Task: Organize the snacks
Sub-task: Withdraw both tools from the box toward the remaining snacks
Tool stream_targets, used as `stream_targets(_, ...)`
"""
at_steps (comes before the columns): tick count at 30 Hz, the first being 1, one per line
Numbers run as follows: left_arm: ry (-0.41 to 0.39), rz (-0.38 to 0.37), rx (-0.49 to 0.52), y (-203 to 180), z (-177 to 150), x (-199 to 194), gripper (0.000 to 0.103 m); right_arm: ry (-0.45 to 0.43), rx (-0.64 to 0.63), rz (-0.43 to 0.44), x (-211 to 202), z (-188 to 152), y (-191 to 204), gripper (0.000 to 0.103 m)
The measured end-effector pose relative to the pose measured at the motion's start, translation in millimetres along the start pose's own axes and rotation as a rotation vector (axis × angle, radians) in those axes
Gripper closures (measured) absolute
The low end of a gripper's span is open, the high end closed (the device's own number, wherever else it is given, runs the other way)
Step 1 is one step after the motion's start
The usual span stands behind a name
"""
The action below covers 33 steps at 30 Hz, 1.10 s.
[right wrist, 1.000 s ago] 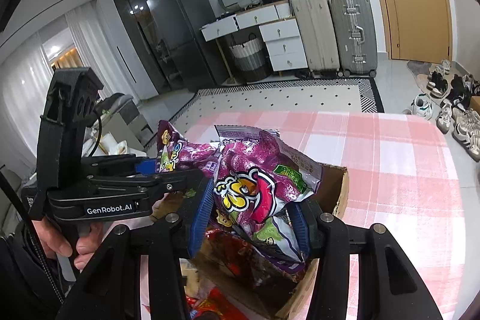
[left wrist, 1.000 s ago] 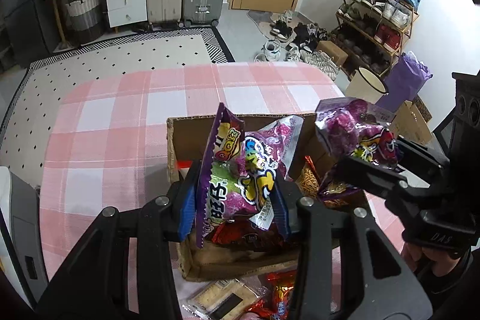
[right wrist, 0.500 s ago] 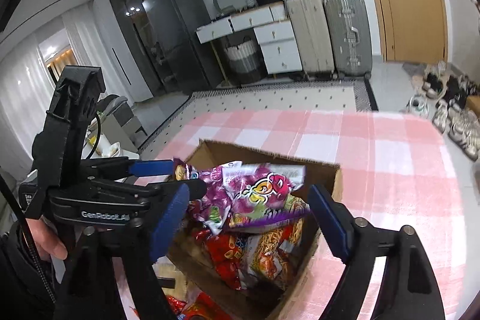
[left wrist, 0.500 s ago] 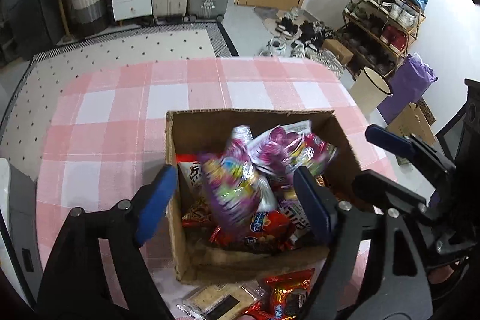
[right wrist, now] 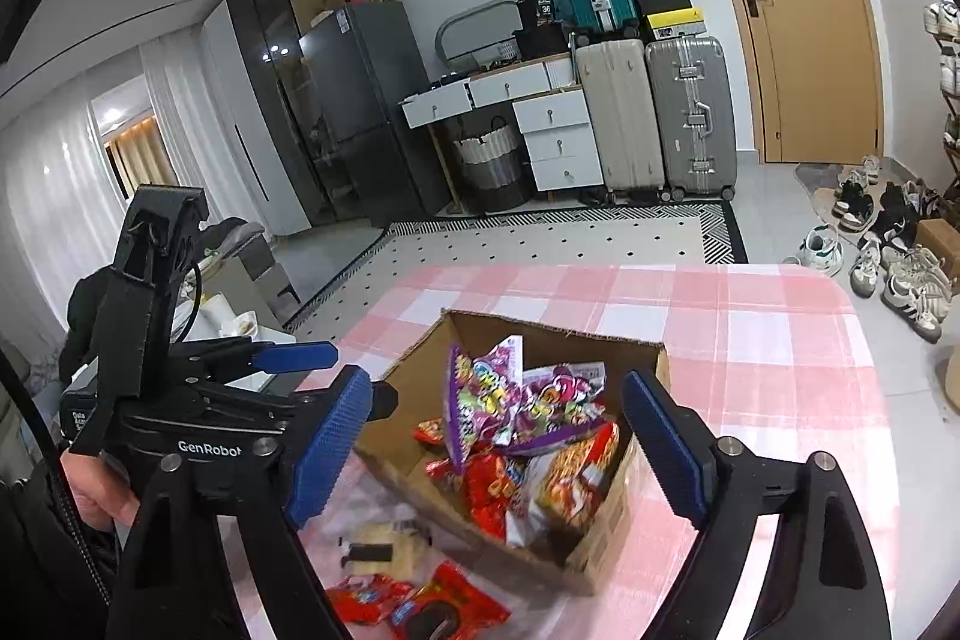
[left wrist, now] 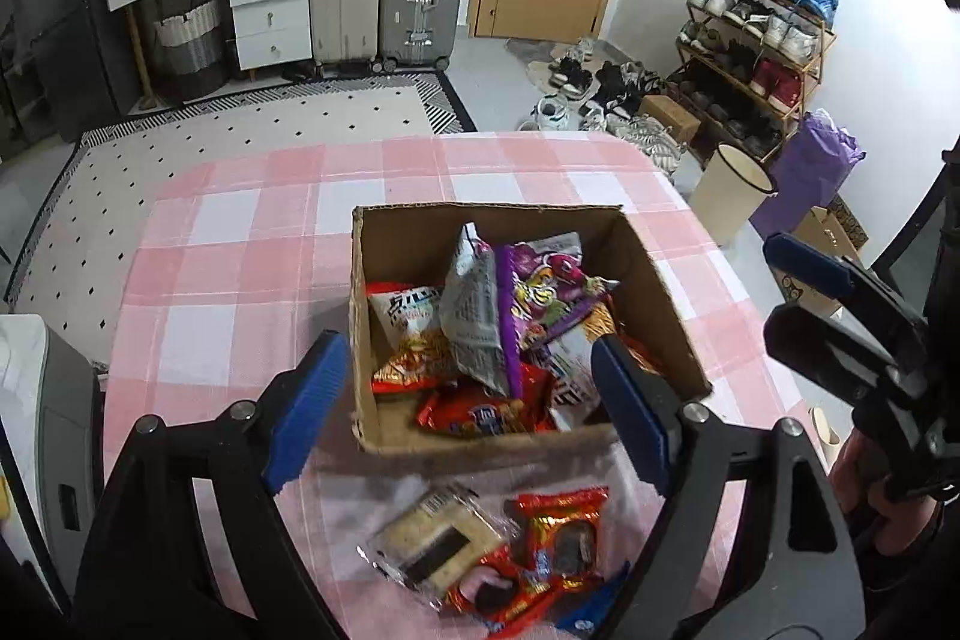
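An open cardboard box (left wrist: pixel 654 292) stands on the table, with several snack bags heaped in it. Two purple bags (left wrist: pixel 540 298) lie on top, also in the right wrist view (right wrist: pixel 522 400). My left gripper (left wrist: pixel 468 349) hovers above the box's near side. Its jaws are opening and nothing is pressed between them. My right gripper (right wrist: pixel 498 379) hangs over the box from the other side, its jaws also opening and free of any bag. In front of the box lie a pale cracker pack (left wrist: pixel 438 538) and red packets (left wrist: pixel 564 526).
A pink checked cloth (left wrist: pixel 240 232) covers the table. A grey appliance (left wrist: pixel 36 400) sits past the table's left edge. A white bin (left wrist: pixel 726 190) and a shoe rack (left wrist: pixel 756 40) stand on the floor to the right. Suitcases (right wrist: pixel 690 112) line the far wall.
Both grippers let go of their purple bags, which dropped into the box. Both jaws spread wide and both grippers drew back and up from the box.
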<state>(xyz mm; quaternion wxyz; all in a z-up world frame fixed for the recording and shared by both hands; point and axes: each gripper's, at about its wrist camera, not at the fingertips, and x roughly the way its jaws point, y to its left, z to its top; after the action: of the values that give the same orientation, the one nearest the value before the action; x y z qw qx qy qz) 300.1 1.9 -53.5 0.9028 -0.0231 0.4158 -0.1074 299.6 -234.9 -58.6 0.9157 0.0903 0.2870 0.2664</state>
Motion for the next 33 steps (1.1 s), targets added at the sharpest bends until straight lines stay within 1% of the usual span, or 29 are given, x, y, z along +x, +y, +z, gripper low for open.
stream_targets(3, -0.015, -0.008, -0.003, -2.0, -10.5, -15.2, 0.02, -0.011, -0.003, -0.002, -16.0, -8.7, 7.7, 0.014)
stream_targets(6, -0.031, 0.009, -0.009, -3.4, -24.9, -30.4, 0.019, -0.022, -0.01, -0.025, -30.8, -16.5, 15.7, 0.013)
stream_targets(8, -0.063, 0.022, -0.004, -8.4, -35.4, -46.0, 0.019, -0.036, -0.025, -0.044, -42.0, -22.4, 21.5, 0.012)
stream_targets(11, -0.11, 0.051, 0.031, -20.1, -48.7, -66.3, 0.01, -0.056, -0.033, -0.061, -57.1, -29.8, 29.0, 0.01)
stream_targets(12, -0.119, 0.049, 0.035, -22.7, -52.0, -71.1, 0.006, -0.061, -0.034, -0.062, -63.1, -32.3, 30.8, 0.009)
stream_targets(13, -0.132, 0.041, 0.037, -26.0, -57.7, -78.9, 0.003, -0.065, -0.038, -0.065, -68.4, -32.5, 33.6, 0.008)
stream_targets(15, -0.156, 0.05, 0.043, -29.9, -64.3, -89.7, 0.002, -0.072, -0.051, -0.072, -76.8, -35.7, 40.2, 0.007)
stream_targets(17, -0.213, 0.059, 0.066, -35.6, -74.6, -105.8, 0.002, -0.079, -0.068, -0.079, -85.9, -39.7, 47.2, 0.006)
stream_targets(19, -0.236, 0.086, 0.086, -40.5, -81.7, -116.4, 0.001, -0.08, -0.084, -0.088, -92.5, -44.2, 53.9, 0.006)
stream_targets(22, -0.254, 0.099, 0.095, -44.2, -93.2, -129.9, 0.001, -0.079, -0.094, -0.093, -99.1, -49.9, 59.9, 0.005)
stream_targets(24, -0.249, 0.097, 0.084, -43.6, -98.9, -132.8, 0.001, -0.078, -0.088, -0.085, -103.3, -57.1, 63.9, 0.003)
stream_targets(29, -0.227, 0.163, 0.062, -40.5, -116.9, -140.1, 0.001, -0.079, -0.065, -0.073, -106.6, -73.6, 72.6, 0.001)
stream_targets(33, -0.234, 0.183, 0.046, -35.0, -130.2, -150.0, 0.001, -0.067, -0.065, -0.066, -107.1, -85.6, 81.4, 0.001)
